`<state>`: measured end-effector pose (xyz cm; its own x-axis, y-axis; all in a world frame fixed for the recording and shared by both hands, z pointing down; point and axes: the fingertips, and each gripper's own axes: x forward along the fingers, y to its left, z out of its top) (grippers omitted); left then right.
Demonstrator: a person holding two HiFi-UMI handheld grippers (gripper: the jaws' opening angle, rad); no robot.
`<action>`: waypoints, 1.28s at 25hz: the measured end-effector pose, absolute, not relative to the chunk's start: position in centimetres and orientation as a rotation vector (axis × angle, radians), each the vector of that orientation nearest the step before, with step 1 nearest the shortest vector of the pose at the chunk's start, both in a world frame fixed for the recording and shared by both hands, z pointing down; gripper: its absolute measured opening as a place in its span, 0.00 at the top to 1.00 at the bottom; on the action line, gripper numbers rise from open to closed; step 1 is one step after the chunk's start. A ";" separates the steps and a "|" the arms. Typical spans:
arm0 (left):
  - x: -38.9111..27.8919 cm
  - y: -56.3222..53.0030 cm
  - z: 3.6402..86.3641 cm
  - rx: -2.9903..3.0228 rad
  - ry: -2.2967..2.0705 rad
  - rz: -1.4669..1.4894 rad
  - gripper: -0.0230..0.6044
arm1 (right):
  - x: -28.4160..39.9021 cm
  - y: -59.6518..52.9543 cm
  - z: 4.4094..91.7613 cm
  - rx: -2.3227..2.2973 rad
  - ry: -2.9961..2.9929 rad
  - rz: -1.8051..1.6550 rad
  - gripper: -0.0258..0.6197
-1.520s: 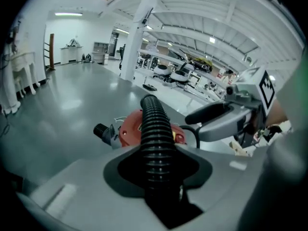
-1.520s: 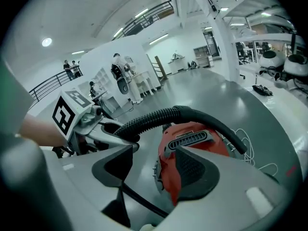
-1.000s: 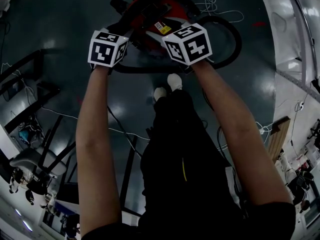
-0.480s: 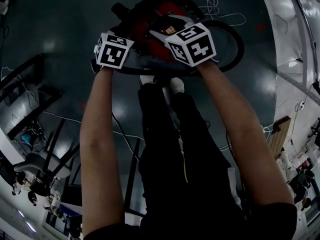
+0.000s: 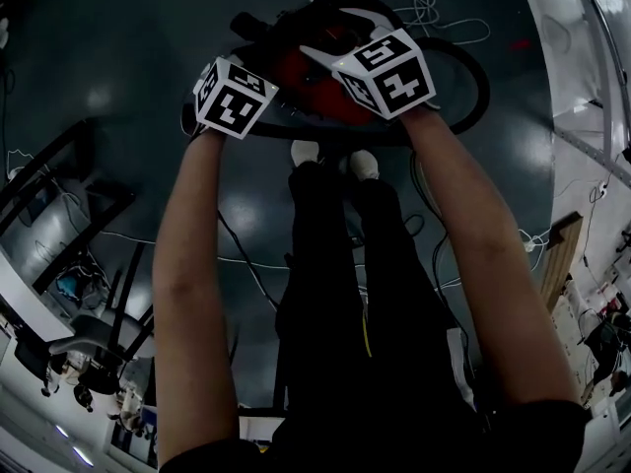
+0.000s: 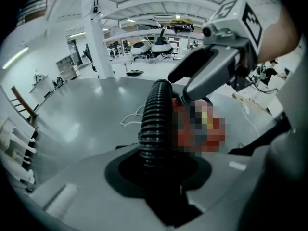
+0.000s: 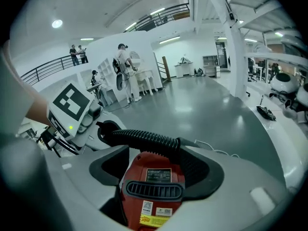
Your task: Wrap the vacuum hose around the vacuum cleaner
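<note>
On the dark floor (image 5: pixel 108 57), just beyond the shoes (image 5: pixel 363 164): the red vacuum cleaner (image 5: pixel 314 67). Around it, the black vacuum hose (image 5: pixel 477 79), looped wide on the right and running close along the near side. Compared with a second ago, both arms reached further over the machine, and the shoes now side by side below it. Wide loop on the right much where it was. Judged from this, wrapping under way but not finished, with that loop standing clear of the casing.

Smaller, and doing the work: the left tongs (image 6: pixel 159 170), partly closed and clamped on the ribbed hose. Hose held between the pads and rising straight away from them towards the red body.

Then the right tongs (image 7: pixel 156 172), just opened to full width and gripping nothing. Between the spread jaws only the rear of the vacuum cleaner, apparently untouched. Just beyond the tips, a stretch of hose draped across the top of the machine. Probably a release of that stretch, now laid in place.

Next, by the look of it, a fresh hold further along the loose loop, with tension kept from the left.
</note>
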<state>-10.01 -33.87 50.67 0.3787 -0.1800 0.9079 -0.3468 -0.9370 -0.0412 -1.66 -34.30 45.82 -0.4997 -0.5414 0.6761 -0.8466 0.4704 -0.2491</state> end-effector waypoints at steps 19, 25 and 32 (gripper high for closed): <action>-9.7 -33.5 47.8 2.512 -0.020 1.548 0.75 | -3.7 -36.3 45.7 0.726 -2.065 0.220 0.46; -9.0 -33.1 47.4 2.512 0.034 1.474 0.75 | -3.5 -35.8 46.6 0.613 -2.011 0.168 0.56; -8.1 -35.2 47.3 2.608 -0.136 1.441 0.73 | -2.3 -36.9 46.3 0.740 -1.970 0.272 0.59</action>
